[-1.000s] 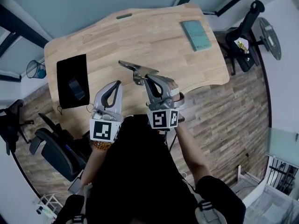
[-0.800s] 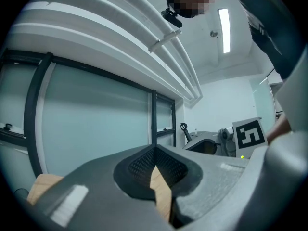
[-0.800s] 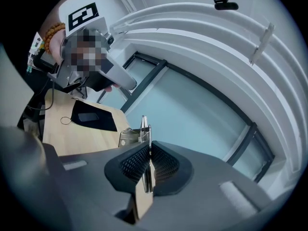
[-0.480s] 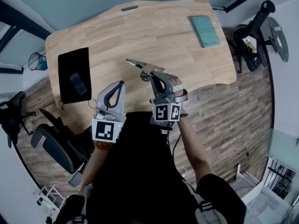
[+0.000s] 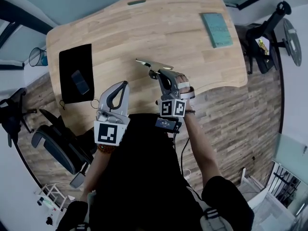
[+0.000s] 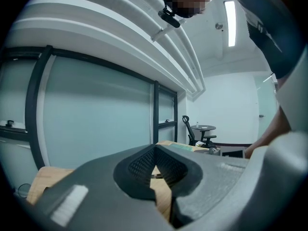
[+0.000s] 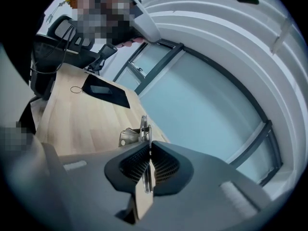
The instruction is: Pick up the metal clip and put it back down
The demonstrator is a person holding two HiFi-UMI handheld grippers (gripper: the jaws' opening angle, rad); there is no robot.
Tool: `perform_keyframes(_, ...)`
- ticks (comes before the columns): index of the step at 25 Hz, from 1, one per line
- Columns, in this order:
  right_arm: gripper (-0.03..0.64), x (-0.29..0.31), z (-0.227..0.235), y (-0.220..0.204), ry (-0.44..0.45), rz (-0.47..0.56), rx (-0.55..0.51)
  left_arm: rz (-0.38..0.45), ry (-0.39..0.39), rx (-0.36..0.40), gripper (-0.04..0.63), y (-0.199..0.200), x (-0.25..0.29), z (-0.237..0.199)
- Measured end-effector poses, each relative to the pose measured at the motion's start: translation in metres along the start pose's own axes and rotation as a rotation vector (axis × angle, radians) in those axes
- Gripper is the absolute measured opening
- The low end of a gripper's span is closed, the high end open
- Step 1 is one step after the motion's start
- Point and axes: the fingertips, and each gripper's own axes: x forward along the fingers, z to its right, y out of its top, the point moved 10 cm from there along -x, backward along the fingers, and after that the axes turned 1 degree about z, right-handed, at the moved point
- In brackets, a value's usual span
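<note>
The metal clip [image 5: 153, 66], a silver spring clamp with a long flat handle, hangs over the near middle of the wooden table [image 5: 144, 28]. My right gripper [image 5: 162, 77] is shut on its handle. In the right gripper view the thin metal handle runs up between the pads to the clip's body [image 7: 136, 133], and the right gripper [image 7: 150, 154] pinches it. I cannot tell whether the clip touches the tabletop. My left gripper [image 5: 120, 89] hovers at the table's near edge, left of the clip. In the left gripper view its tips [image 6: 155, 150] meet, with nothing between them.
A black mat [image 5: 72, 61] carrying a dark phone [image 5: 80, 82] lies at the table's left end. A teal book [image 5: 216, 29] lies at the far right corner. Office chairs stand off the table's left and right ends, and a bin [image 5: 36, 57] by the left one.
My right gripper has come down toward the tabletop with the clip still pinched in it. The left gripper has sunk a little and stays shut.
</note>
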Motion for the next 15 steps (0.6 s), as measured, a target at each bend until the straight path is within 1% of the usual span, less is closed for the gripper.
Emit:
perform_keyframes(8,0.035,0.026,-0.016,-0.034,0.061,-0.064,0.000,-0.029,0.015,-0.010,0.000,-0.008,0.011,-0.006)
perform_keyframes(12,0.035,0.037,-0.025,-0.049,0.075,-0.082,-0.016,-0.046,0.018,-0.013,0.000,-0.012,0.015,-0.009)
perform_keyframes(15,0.035,0.043,-0.033,-0.058,0.110,-0.108,-0.050,-0.047,0.023,-0.014,0.000,-0.014,0.016,-0.011)
